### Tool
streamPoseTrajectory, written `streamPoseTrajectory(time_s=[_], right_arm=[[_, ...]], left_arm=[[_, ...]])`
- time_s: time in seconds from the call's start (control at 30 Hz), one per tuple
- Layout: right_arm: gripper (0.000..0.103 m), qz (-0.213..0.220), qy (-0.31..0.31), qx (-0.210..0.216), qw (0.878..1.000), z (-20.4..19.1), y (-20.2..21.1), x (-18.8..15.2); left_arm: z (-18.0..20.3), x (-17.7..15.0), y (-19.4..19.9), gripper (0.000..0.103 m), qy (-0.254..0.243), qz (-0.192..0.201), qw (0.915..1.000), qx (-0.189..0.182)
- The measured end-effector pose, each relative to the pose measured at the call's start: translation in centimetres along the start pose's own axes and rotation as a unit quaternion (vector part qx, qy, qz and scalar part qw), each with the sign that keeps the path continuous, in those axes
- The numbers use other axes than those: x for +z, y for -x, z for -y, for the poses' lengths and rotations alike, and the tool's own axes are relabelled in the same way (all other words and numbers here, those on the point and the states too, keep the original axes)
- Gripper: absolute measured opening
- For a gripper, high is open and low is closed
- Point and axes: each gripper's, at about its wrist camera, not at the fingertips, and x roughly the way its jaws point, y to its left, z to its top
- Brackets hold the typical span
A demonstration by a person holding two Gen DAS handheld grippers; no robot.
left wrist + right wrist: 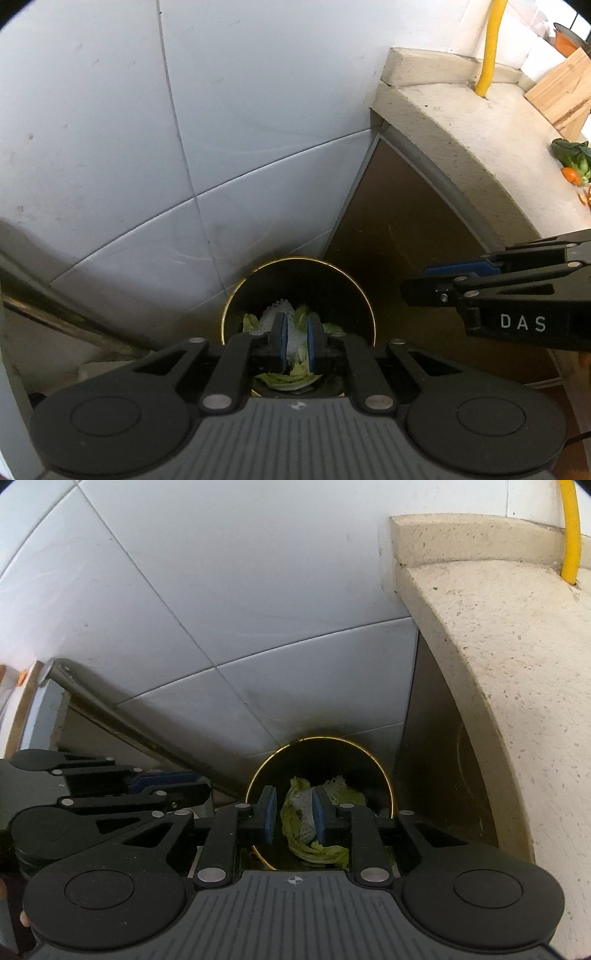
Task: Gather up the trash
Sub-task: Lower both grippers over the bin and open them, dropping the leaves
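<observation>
Both grippers hung over a round black bin (334, 273) w/ a gold rim, which stood on the floor against a grey tiled wall (110, 129), just left of a cabinet under a speckled stone counter (461, 122).

Left gripper (297, 341) pointed down into the bin mouth. Its blue pads sat close together, but white foam netting and green leaf showed in the narrow slot; whether they were pinched or just lying below in the bin couldn't be told from the left view. In the right view it showed from the side at left (168, 781), pads nearly meeting, so clenched.

Right gripper (293, 816) also aimed into the bin, jaws parted w/ a clear gap. Leaves (325, 853) and a white foam net (306, 812) showed thru the gap, lying inside the bin, apart from the left pad; contact w/ the right pad unclear.

Far right on the counter: a yellow pipe (489, 48), a wooden board (561, 88), greens (572, 153) and orange peel bits (585, 195).
</observation>
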Motion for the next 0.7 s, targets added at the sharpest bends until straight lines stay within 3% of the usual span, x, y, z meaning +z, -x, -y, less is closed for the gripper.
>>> streamPoseTrajectory(time_s=[0.23,0.7], right_arm=[[0.037,-0.007,0.002,-0.002,1.0,-0.1,-0.76,-0.15],[0.043,-0.006,-0.004,-0.006,1.0,-0.23,-0.44,-0.47]], left_arm=[[0.1,-0.07,-0.23,0.007,-0.007,-0.001,0.9999,0.008],[0.18,-0.19,-0.06,0.007,-0.014,0.007,0.9998,0.011]])
